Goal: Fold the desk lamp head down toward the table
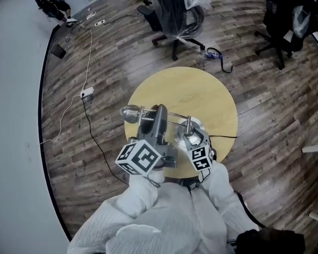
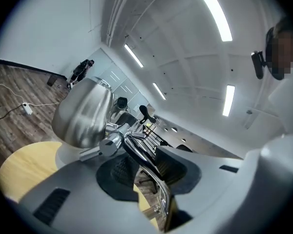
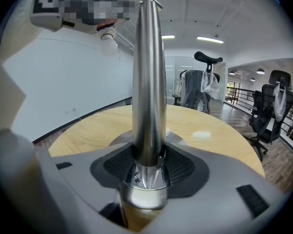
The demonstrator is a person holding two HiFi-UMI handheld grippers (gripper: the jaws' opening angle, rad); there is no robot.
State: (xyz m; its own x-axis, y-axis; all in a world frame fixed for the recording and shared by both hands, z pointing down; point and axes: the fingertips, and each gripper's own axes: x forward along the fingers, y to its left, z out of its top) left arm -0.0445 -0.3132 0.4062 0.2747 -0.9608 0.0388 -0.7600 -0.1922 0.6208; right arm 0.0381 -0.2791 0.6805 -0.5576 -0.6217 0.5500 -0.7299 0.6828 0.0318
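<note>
A chrome desk lamp stands on the round yellow table (image 1: 212, 97). Its shiny head (image 1: 130, 111) (image 2: 83, 113) hangs out to the left on a thin arm rod (image 1: 175, 115) (image 2: 139, 155). My left gripper (image 1: 160, 112) (image 2: 145, 167) reaches level around that rod just behind the head's knob joint (image 2: 110, 143). The jaws are open, with the rod between the pads and a gap beside it. My right gripper (image 1: 190, 136) (image 3: 147, 165) is shut on the lamp's upright post (image 3: 149, 82) just above the base (image 3: 185, 140). The bulb (image 3: 108, 39) shows at upper left.
A black cord (image 1: 225, 136) runs off the table's right edge. Office chairs (image 1: 175, 15) (image 1: 286, 15) stand on the wood floor beyond the table. A white power strip (image 1: 87, 92) with its cable lies on the floor to the left.
</note>
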